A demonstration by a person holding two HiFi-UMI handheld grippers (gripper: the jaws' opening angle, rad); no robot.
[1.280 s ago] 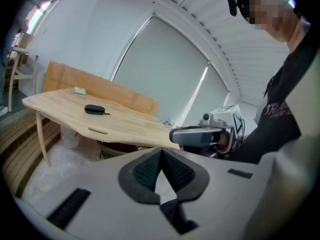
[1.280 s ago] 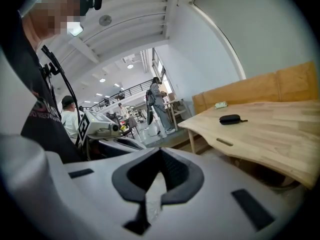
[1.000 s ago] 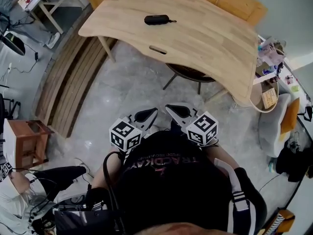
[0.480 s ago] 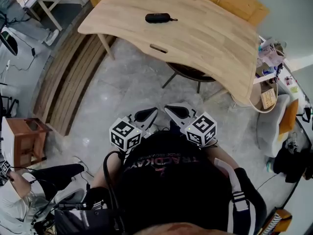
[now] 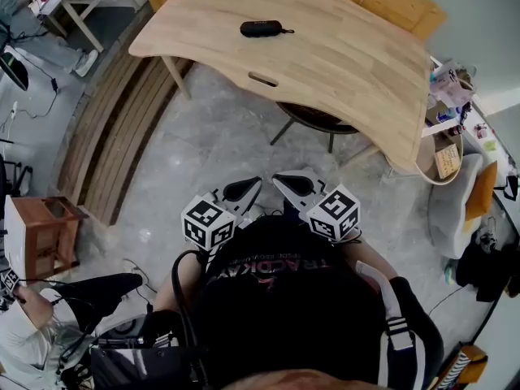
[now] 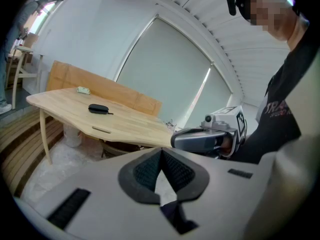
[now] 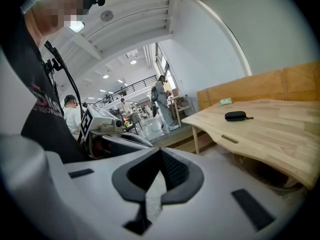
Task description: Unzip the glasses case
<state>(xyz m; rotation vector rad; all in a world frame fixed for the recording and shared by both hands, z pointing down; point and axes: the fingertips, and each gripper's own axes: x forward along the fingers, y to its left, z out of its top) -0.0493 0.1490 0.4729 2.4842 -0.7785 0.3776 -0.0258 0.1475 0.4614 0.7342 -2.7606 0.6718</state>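
Holding the left gripper and right gripper near our chest, jaws pressed together on nothing, we see the case at 12 o'clock on the table, well apart.

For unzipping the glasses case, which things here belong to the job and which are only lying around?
Job: glasses case, wooden table under it, left gripper, right gripper (both shut, empty).
Lying about: pale item at the table's far edge, chair under the table, brown stool, floor planks.
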